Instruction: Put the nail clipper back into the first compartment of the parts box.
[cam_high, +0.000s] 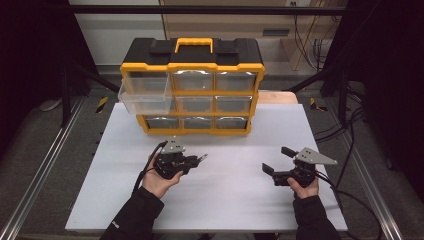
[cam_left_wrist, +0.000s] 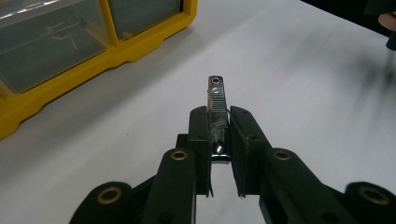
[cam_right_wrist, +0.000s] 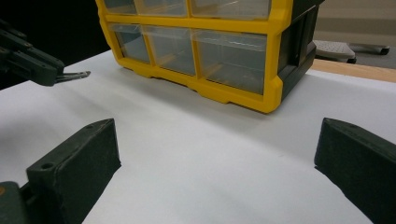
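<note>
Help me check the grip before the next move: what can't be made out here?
- Nail clipper, left gripper view: its rear end is covered by the pads of the left gripper; in the high view it is too small to read.
- Pulled-out drawer of the organizer, high view: contents unclear through glare.
- Right gripper, right gripper view: its base is cut off by the bottom edge.

A small metal nail clipper (cam_left_wrist: 215, 100) of shiny chrome is pinched between the two black pads of the left tongs (cam_left_wrist: 218, 122). It lies lengthwise along them, its narrow end with a small round hole sticking out past the pad tips and its other end showing in the gap behind the pads. It is held clear above the white surface (cam_left_wrist: 303, 93), in front of the yellow drawer cabinet (cam_left_wrist: 93, 51) and apart from it
</note>
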